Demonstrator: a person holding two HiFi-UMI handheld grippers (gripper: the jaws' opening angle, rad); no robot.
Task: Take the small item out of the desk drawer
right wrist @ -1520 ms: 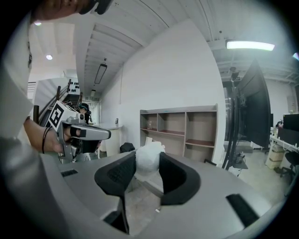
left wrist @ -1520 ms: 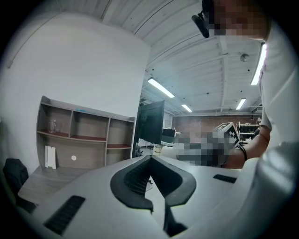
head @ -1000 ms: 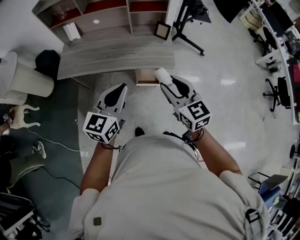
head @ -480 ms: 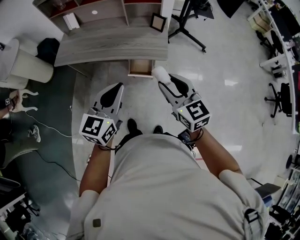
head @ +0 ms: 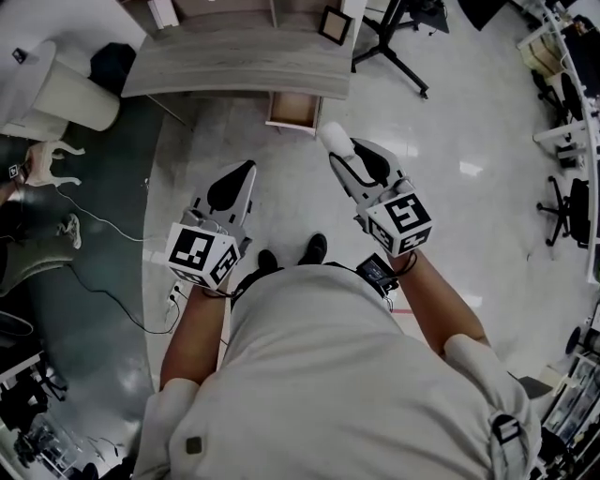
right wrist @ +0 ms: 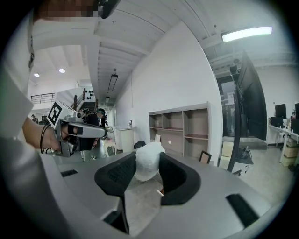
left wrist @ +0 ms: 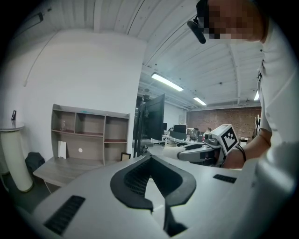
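Jaws on the right gripper (head: 344, 154) are standing partly spread and pinching a small white fuzzy ball (right wrist: 148, 161) between their dark pads, right at the tips. In the head view the ball is hanging over the pale floor (head: 469, 112), clear of the open drawer (head: 292, 111) that is sticking out from the front edge of the grey desk (head: 234, 70). The left gripper (head: 246, 173) is pointing the same way beside it, its tips meeting and nothing sitting between them. Each gripper is carrying a marker cube, the right one (head: 401, 218) and the left one (head: 200, 255) both showing black-and-white square patterns rather than readable words. A small framed picture (head: 333, 25) is standing on the desk.
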